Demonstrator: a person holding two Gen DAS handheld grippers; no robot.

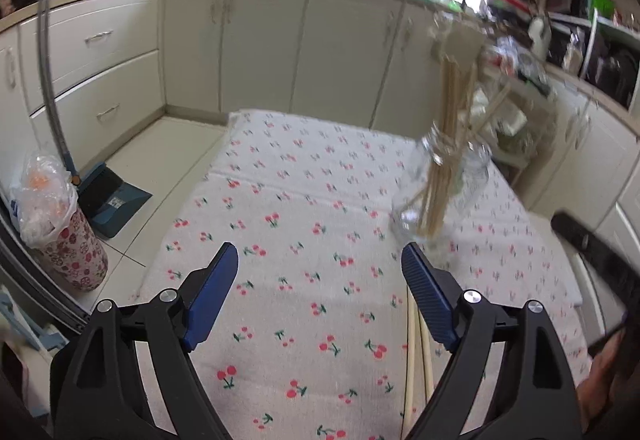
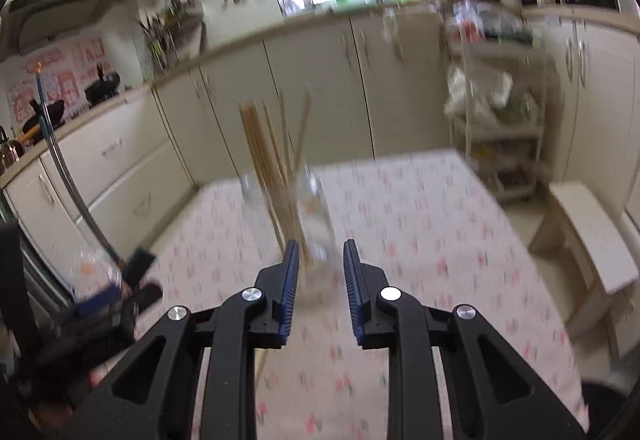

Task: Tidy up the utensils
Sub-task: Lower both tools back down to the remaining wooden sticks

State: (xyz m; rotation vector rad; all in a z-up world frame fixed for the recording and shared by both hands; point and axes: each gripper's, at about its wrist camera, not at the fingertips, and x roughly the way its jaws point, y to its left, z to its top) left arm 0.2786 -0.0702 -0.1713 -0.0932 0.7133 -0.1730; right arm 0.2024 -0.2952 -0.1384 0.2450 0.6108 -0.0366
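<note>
we read no brand or label anywhere. our left gripper (image 1: 320, 264) gapes wide, empty; our right gripper (image 2: 320, 264) stands narrowly parted, empty. the chopsticks (image 1: 448, 144) lean in a glass jar (image 1: 440, 196) far right on the worktop (image 1: 300, 200), blurred; two loose chopsticks (image 1: 416, 360) are cut off nearby.

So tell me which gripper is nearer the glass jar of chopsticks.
Right. The right gripper sits just in front of the glass jar, empty. The left gripper is farther back, the jar ahead to its right.

Both wrist views overlook the tablecloth (image 1: 304, 200) (shared).
</note>
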